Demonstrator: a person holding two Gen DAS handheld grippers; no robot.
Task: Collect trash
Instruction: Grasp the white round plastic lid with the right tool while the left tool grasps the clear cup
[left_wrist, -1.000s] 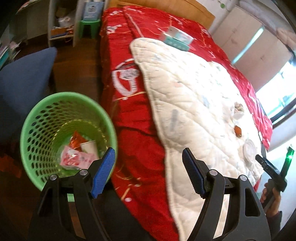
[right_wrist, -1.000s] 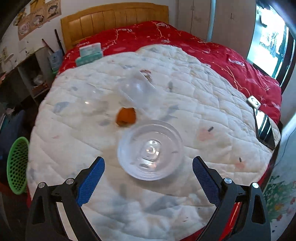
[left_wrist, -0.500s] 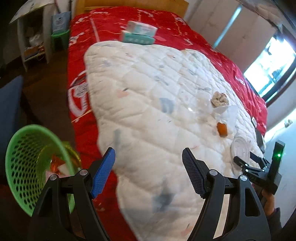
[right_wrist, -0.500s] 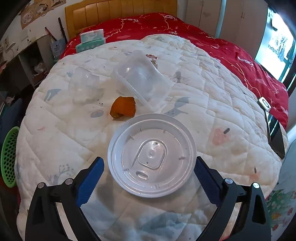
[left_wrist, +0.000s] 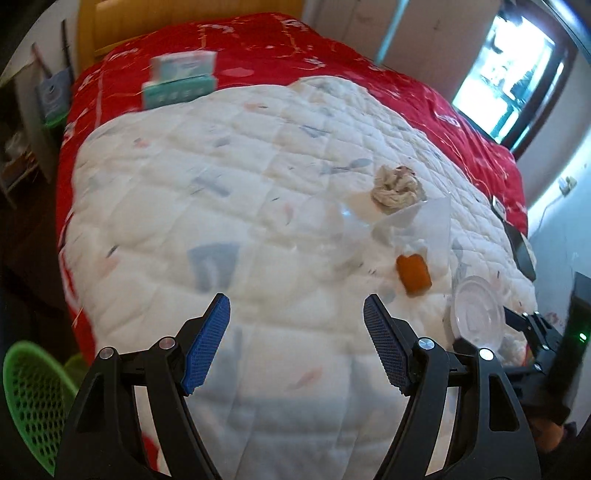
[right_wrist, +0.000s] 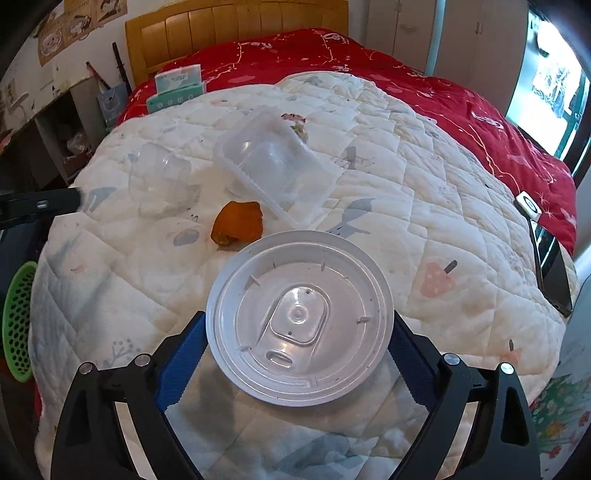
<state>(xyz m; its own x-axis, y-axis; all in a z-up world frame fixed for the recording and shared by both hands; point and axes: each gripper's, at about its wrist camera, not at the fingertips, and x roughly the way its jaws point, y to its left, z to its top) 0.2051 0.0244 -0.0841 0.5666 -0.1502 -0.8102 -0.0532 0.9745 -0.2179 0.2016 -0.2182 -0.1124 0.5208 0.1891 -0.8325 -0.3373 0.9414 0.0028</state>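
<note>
The lid (right_wrist: 299, 325) lies flat on the quilt (right_wrist: 424, 206) at its near edge, framed by the right gripper (right_wrist: 295, 363), whose jaws are spread wide on either side of the rim — nothing is gripped yet. The left gripper (left_wrist: 295, 339) is held open and empty over the quilt. A flat lid is best caught across its rim, so the jaws should be lowered level and closed evenly. The peel (right_wrist: 238, 223) and tray (right_wrist: 273, 166) lie just beyond; the basket (right_wrist: 16, 321) is seen far left.

Green basket (left_wrist: 33, 402) cut off, left edge
</note>
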